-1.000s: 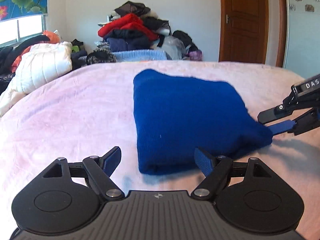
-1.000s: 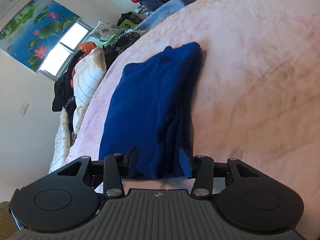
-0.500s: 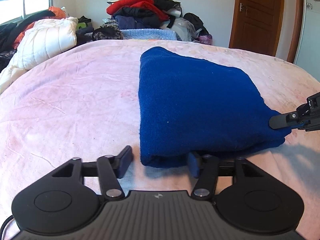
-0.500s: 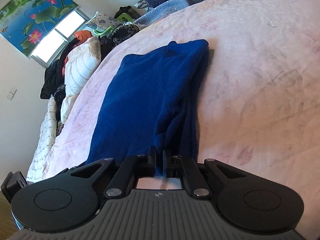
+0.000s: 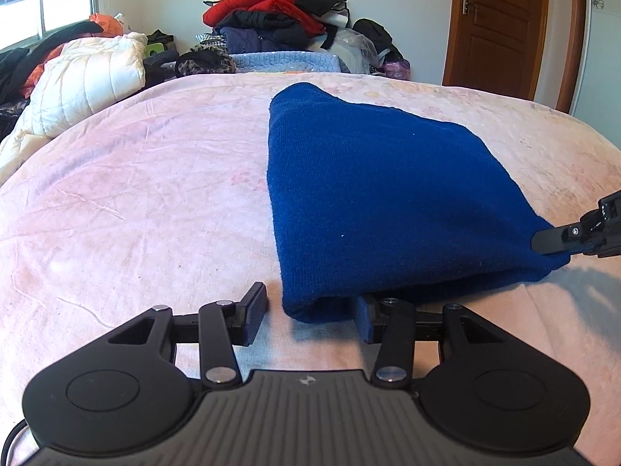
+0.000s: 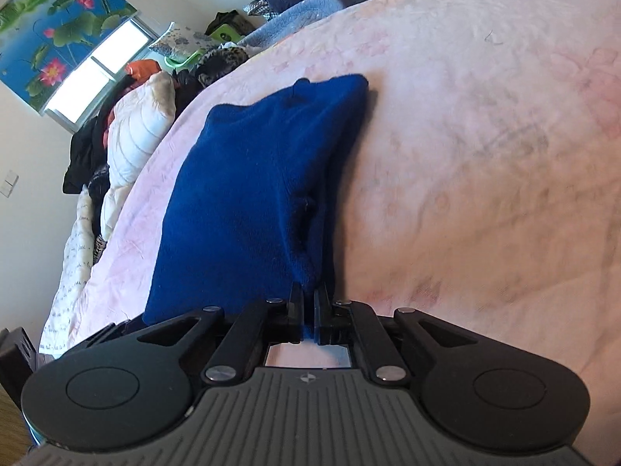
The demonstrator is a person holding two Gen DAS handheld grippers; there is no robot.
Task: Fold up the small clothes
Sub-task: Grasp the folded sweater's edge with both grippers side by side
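Pink bed cover (image 5: 136,194): carries whole job. Blue garment (image 5: 380,194) lies mid-bed, already folded into thick multi-layer rectangle; judged late stage, one last fold or carry-off left.

Right gripper (image 6: 309,316): clamped tight on garment's near right corner.

Left gripper (image 5: 310,320): jaws closing around near left corner, pads not yet pressing cloth.

Bright daylight enters through the window (image 5: 46,19) at the upper left, which is blown out to white. The blue garment (image 5: 380,194) casts a soft shadow on the pink bedspread (image 5: 136,213). Fisheye curvature bends the edges; the right wrist view is slightly motion-blurred.
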